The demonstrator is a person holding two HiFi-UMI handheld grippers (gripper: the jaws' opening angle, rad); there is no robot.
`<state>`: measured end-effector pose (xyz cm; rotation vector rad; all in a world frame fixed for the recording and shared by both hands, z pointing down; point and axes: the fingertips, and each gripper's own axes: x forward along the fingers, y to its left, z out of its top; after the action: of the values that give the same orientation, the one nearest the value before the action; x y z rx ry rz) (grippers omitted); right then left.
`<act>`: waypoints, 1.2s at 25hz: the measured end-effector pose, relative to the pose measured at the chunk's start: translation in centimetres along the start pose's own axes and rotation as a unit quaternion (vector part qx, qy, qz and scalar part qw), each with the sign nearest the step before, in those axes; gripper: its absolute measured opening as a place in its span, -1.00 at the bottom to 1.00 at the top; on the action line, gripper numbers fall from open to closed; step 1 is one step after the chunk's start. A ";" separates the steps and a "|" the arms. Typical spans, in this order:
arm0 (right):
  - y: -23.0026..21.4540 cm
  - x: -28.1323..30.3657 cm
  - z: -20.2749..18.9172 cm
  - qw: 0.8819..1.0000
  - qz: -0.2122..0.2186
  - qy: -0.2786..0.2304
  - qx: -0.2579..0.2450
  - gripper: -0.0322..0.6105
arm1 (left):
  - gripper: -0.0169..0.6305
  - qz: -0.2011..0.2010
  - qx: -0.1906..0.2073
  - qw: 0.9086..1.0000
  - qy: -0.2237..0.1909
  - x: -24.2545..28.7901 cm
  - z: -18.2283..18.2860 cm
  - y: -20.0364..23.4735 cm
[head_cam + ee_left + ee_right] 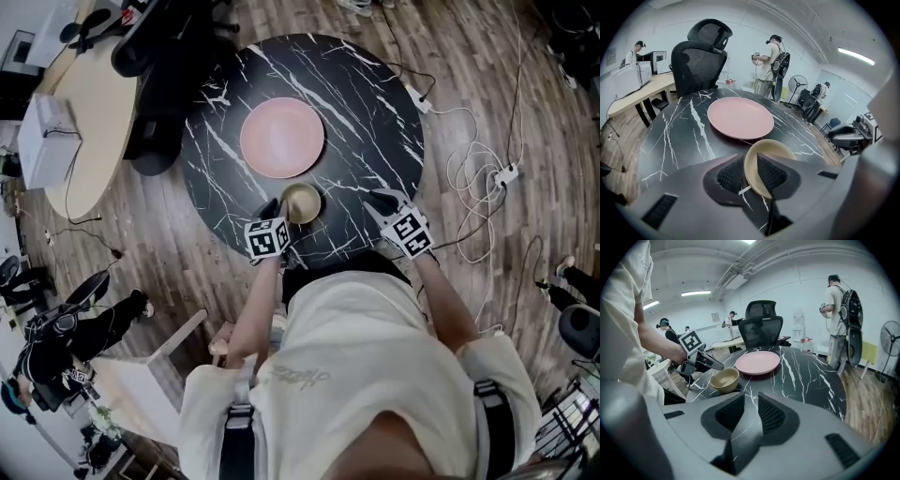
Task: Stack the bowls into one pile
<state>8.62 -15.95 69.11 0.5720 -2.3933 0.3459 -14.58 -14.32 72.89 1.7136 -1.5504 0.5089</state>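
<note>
A tan bowl (302, 202) stands on the black marbled round table (375, 112) near its front edge; in the right gripper view this bowl (724, 379) looks like two nested ones. My left gripper (274, 208) straddles its near rim. In the left gripper view the rim of the bowl (771, 152) runs between the pads of the left gripper (749, 164) with a thin gap at the outer pad, so the jaws are open. A pink plate (282, 137) lies behind the bowl. My right gripper (380, 200) hovers open and empty over the table's right front; nothing lies between the jaws of the right gripper (751, 401).
A black office chair (701, 51) stands behind the table beside a curved wooden desk (84, 122). Cables and power strips (506, 173) lie on the wooden floor at the right. People stand further back (839, 310), and a floor fan (797, 86) too.
</note>
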 end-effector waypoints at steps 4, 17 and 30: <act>0.0 0.5 0.4 1.000 0.004 0.001 -0.007 -0.60 | -0.68 0.004 -0.011 1.000 -0.009 -0.6 0.1 0.6; 2.2 2.1 3.4 0.998 0.047 -0.010 -0.046 -0.60 | -0.68 0.020 -0.029 0.998 -0.051 -4.7 0.9 1.1; 3.3 1.8 11.1 0.993 0.047 -0.074 -0.074 -0.61 | -0.68 0.028 -0.001 0.987 -0.160 -12.2 6.4 0.7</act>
<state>-0.12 -17.81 61.55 0.4312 -2.5692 0.1680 -18.76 -11.03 60.18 1.8219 -1.8253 0.2668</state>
